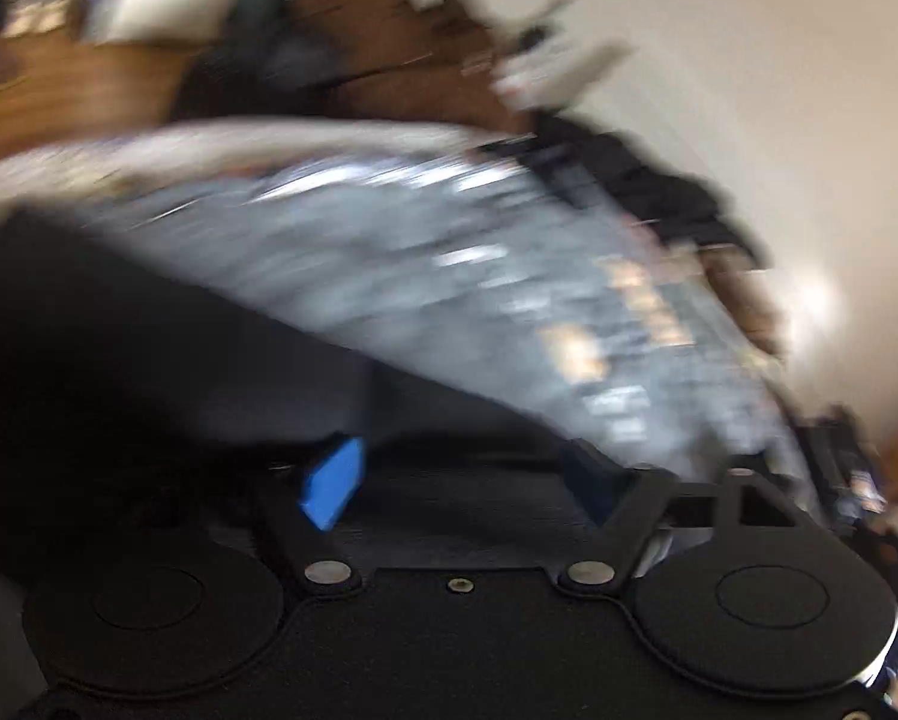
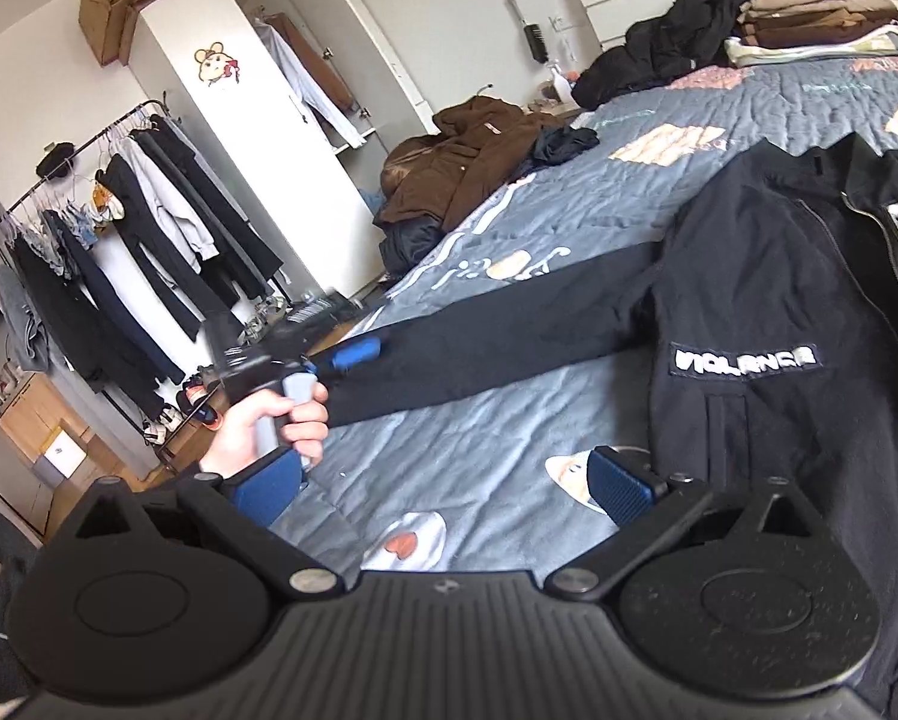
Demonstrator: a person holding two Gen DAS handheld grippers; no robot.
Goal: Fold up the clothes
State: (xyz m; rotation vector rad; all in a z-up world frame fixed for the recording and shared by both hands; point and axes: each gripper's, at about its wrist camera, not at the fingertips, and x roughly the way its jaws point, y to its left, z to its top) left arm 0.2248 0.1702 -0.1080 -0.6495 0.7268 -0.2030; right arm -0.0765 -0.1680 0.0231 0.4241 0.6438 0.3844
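Two grippers work over a bed [image 2: 478, 456] covered by a grey-blue quilt with cartoon prints. At far left in the right wrist view a clothes rack [image 2: 119, 228] hangs full of dark and pale garments, with a white wardrobe [image 2: 257, 138] behind it. Next comes a hand [image 2: 269, 420] holding the left gripper [image 2: 353, 354], whose blue tips sit at the cuff of a black jacket [image 2: 778, 300]; whether they pinch the cuff I cannot tell, since that gripper's own view is smeared by blur and shows only its pads standing apart over dark cloth. The jacket lies spread on the quilt, its sleeve stretched out leftward, zip at the right. The right gripper [image 2: 443, 489] has its jaws wide apart, one pad beside the jacket's hem. Folded clothes [image 2: 820, 18] are stacked at far right.
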